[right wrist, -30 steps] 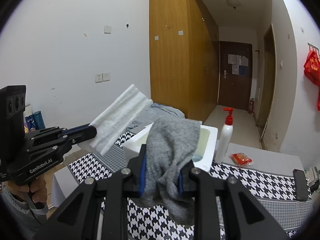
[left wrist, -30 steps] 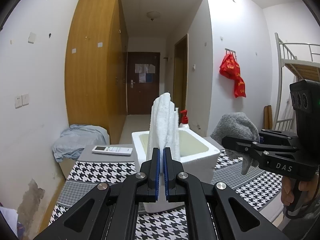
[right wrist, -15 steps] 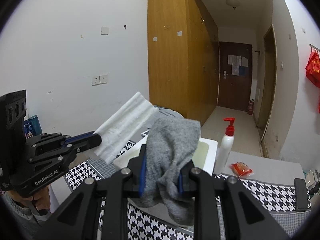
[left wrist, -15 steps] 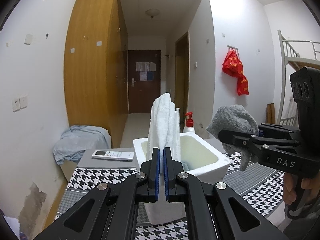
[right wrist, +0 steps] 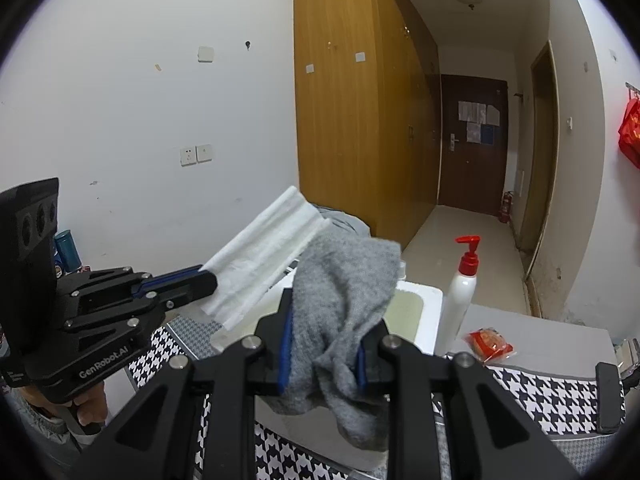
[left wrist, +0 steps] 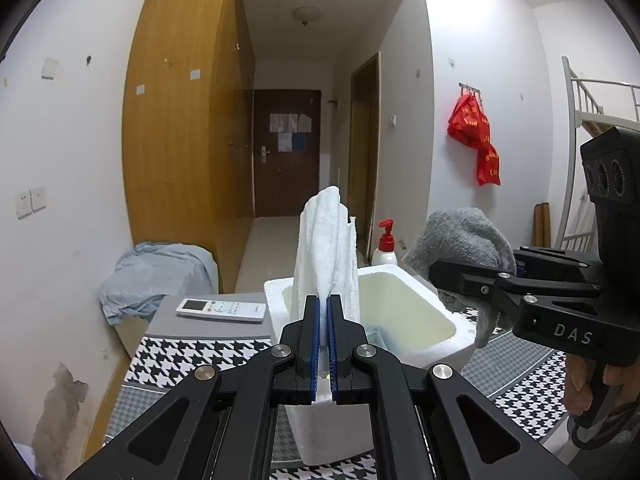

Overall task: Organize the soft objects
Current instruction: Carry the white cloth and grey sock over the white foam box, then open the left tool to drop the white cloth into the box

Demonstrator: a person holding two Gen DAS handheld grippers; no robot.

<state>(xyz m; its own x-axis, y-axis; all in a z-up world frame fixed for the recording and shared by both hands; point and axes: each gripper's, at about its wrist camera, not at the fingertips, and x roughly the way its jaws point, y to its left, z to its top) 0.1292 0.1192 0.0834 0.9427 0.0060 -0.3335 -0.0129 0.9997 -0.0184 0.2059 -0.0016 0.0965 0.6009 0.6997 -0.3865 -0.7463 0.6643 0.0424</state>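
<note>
While both tools hang over the bench (left wrist: 192, 354), the left gripper (left wrist: 323, 320) is clamped tight on a folded white towel (left wrist: 326, 248) that stands upright before the white foam box (left wrist: 420, 292). Beside it, the right gripper (right wrist: 322, 344) pinches a bunched grey cloth (right wrist: 344, 292), its loose end drooping above the box.

Foam box (left wrist: 420, 276) on table (left wrist: 200, 350) (mid, toward the far edge); remote (left wrist: 221, 310) left of it, pump bottle (right wrist: 460, 292) behind-right, snack packet (right wrist: 490, 346) further right.
</note>
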